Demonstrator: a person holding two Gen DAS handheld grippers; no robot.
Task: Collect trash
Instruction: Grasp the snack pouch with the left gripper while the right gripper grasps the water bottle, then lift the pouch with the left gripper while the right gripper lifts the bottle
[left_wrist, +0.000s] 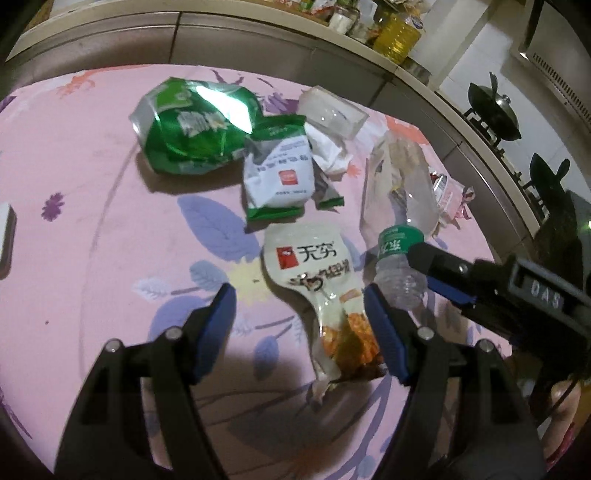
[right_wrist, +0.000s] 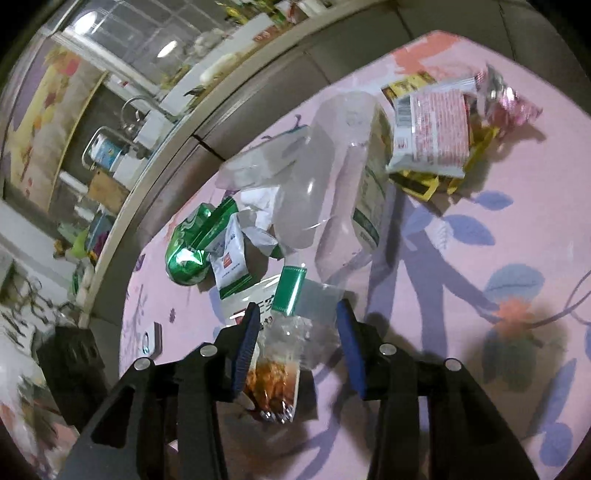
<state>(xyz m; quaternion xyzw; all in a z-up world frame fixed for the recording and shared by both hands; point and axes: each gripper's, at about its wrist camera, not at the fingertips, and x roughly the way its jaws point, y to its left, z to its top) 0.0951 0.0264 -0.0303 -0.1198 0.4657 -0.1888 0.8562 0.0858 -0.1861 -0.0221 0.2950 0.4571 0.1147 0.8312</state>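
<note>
- The right gripper (right_wrist: 297, 343) has a small clear plastic bottle (right_wrist: 295, 332) between its jaws. The right wrist view shows a gap beside the right-hand pad, so I read the jaws as spread around the bottle rather than pinching it; whether the left-hand pad touches it I cannot tell.
- In the left wrist view this bottle (left_wrist: 397, 273) lies on the near right of the pink floral tablecloth (left_wrist: 92, 221), its green label by the right gripper's tip, so the claw seems placed to take or let go of it.
- The left gripper (left_wrist: 299, 325) hangs released above a cream snack pouch (left_wrist: 317, 280), whose lower part lies between the spread jaws; judging by that, the pouch is its likely pick.
- The trash is bunched mid-table, within reach of both hands.
- The bottle looks crumpled, transparent and empty.
- Farther off lie a shiny green bag (left_wrist: 188, 129), a white-and-green packet (left_wrist: 277, 173), a large flattened clear bottle (right_wrist: 332, 184) and, far right, a red-and-white wrapper (right_wrist: 432, 133).
</note>
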